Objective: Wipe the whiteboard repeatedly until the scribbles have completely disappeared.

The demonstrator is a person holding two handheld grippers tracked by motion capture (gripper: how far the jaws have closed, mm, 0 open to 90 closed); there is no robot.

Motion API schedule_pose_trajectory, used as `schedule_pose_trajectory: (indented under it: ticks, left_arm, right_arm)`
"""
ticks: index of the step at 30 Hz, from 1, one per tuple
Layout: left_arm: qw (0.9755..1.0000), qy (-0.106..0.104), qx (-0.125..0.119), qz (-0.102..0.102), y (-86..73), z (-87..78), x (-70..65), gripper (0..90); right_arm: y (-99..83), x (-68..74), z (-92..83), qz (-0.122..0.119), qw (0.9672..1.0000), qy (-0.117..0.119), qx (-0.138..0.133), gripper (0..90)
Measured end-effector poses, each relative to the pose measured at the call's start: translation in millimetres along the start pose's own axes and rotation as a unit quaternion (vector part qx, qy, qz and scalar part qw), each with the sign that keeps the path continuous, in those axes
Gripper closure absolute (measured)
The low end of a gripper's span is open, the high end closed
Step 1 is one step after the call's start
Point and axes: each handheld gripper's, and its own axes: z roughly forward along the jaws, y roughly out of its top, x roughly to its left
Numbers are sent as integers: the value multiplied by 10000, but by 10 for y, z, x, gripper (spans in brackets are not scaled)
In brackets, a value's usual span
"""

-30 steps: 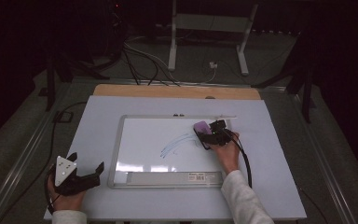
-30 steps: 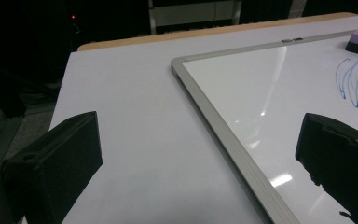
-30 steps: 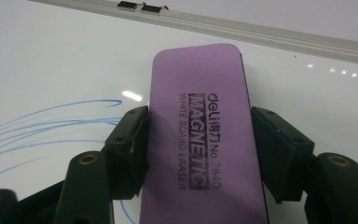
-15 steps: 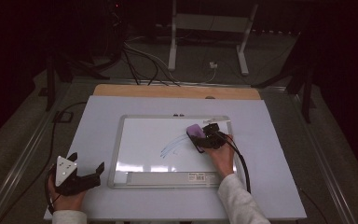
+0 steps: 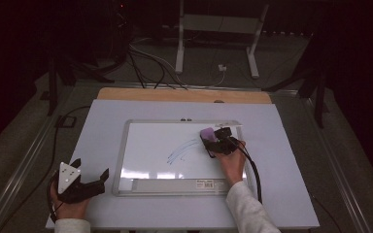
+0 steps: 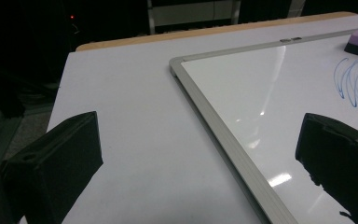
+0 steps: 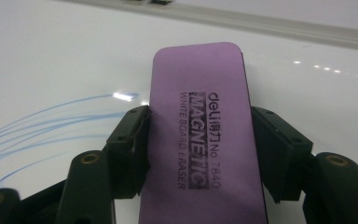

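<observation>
A framed whiteboard (image 5: 141, 160) lies flat on the white table, with thin blue marker strokes (image 5: 182, 151) near its middle. My right gripper (image 5: 212, 141) is shut on a purple whiteboard eraser (image 7: 198, 135), which rests on the board at the right end of the strokes (image 7: 42, 126). The eraser (image 5: 208, 134) sits near the board's upper right corner. My left gripper (image 5: 91, 180) rests open on the table off the board's lower left corner, nothing between its jaws. In the left gripper view the board's frame (image 6: 223, 135) runs between the two black jaws.
A wooden strip (image 5: 184, 95) edges the table's far side. Beyond it stand a metal stand (image 5: 218, 29) and loose cables (image 5: 150, 68) on the floor. A label strip (image 5: 175, 185) runs along the board's near edge.
My right gripper has slid the eraser a little left and toward me across the board, and the blue strokes next to it have shortened. The left gripper has not moved.
</observation>
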Motion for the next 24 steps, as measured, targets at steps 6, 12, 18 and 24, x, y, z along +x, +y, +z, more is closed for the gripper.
schedule_pose_trajectory:
  ticks: [6, 12, 18, 24]
  left_arm:
    - [10000, 1, 0, -1, -1, -3, 1, 11]
    - [10000, 1, -15, -20, -1, -9, 8, 11]
    - [10000, 8, -25, -17, 0, -14, 11, 11]
    - [10000, 0, -11, -13, 1, -6, 2, 11]
  right_arm:
    - [-28, 105, -16, -217, 9992, 331, 96, 410]
    - [-10, 45, -12, -150, 9996, 233, 89, 409]
    - [28, -72, -1, -21, 9999, -97, 46, 410]
    - [34, -79, 5, 21, 9999, -87, 57, 410]
